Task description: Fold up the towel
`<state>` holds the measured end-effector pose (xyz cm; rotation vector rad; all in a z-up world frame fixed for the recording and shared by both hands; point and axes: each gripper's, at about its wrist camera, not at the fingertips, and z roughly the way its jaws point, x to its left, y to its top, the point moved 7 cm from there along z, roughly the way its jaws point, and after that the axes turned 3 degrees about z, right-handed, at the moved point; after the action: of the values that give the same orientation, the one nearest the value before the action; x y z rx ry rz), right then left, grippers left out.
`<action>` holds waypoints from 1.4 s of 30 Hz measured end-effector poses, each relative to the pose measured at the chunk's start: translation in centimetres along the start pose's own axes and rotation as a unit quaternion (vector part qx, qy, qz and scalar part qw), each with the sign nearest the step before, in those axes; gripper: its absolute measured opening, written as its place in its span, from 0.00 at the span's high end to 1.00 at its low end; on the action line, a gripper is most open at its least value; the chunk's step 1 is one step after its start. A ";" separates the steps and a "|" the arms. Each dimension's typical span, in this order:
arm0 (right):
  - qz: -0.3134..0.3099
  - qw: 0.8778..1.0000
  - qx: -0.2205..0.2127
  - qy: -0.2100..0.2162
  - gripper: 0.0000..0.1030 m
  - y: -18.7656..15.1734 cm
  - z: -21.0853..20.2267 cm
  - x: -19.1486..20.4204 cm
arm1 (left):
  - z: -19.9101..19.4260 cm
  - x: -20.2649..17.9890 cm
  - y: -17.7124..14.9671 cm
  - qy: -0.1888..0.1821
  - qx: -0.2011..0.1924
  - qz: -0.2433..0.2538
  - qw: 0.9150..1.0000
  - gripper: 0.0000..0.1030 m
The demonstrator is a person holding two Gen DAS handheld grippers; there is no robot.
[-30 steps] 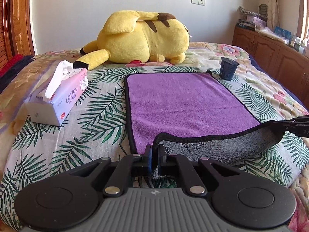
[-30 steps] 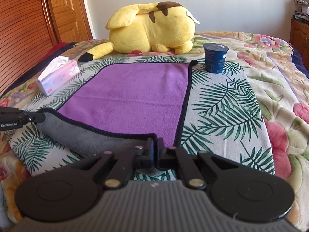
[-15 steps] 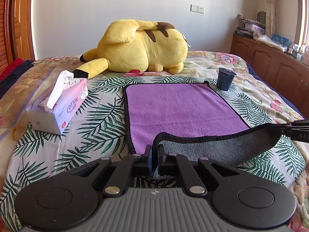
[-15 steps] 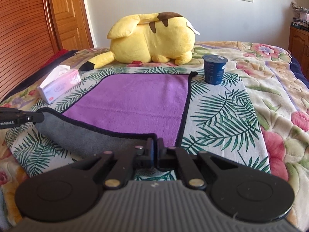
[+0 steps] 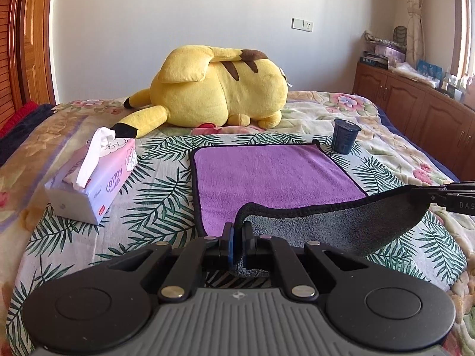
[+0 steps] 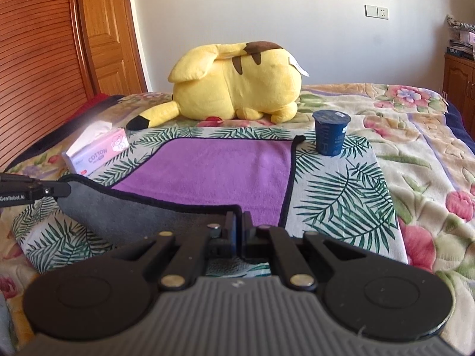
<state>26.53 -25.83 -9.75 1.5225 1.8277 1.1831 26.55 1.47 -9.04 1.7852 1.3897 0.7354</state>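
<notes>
Two near corners of the towel (image 5: 276, 175) are held lifted, grey underside out. Left wrist view: left gripper (image 5: 237, 237) jaws clenched on one corner; the raised hem is stretched rightward to the right gripper (image 5: 415, 191). The purple spread lies ahead on the bed (image 5: 154, 195); tissue box (image 5: 95, 178) left, cup (image 5: 344, 138) beside the far corner.

Right wrist view: right gripper (image 6: 239, 225) jaws clenched on its corner; plush toy (image 6: 237, 84) is seen beyond the far edge, a possible obstacle.

"COTTON" on tissue box (image 5: 92, 182); "GenRobot.AI" on left gripper (image 6: 63, 189); "DAS" on right gripper (image 5: 421, 196)
</notes>
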 end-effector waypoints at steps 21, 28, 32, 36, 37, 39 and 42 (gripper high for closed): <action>-0.027 0.999 -0.019 -0.004 0.96 2.3 1.1 -0.2 | 2.2 1.0 2.6 0.007 -0.022 0.021 1.000 1.00; -0.036 0.999 -0.028 -0.007 0.96 3.4 1.3 -0.4 | 2.4 1.2 3.4 0.010 -0.025 0.027 0.999 1.00; -0.044 0.999 -0.032 -0.008 0.96 4.2 1.5 -0.4 | 2.6 1.2 4.2 0.008 -0.029 0.029 0.999 1.00; -0.056 0.998 -0.036 -0.007 0.96 5.1 1.9 -0.2 | 2.9 1.3 5.1 0.006 -0.033 0.030 0.999 1.00; -0.060 0.997 -0.037 -0.007 0.96 5.4 1.9 -0.2 | 3.0 1.3 5.2 0.007 -0.034 0.031 0.999 1.00; -0.066 0.997 -0.041 -0.007 0.96 5.9 2.1 -0.1 | 3.1 1.4 5.6 0.011 -0.038 0.032 0.999 1.00; -0.074 0.996 -0.045 -0.008 0.96 6.6 2.2 -0.1 | 3.2 1.4 6.1 0.012 -0.047 0.033 0.998 1.00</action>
<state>31.89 -25.19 -5.30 1.3198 1.8171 1.1629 32.79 1.38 -5.79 1.7609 1.2947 0.8459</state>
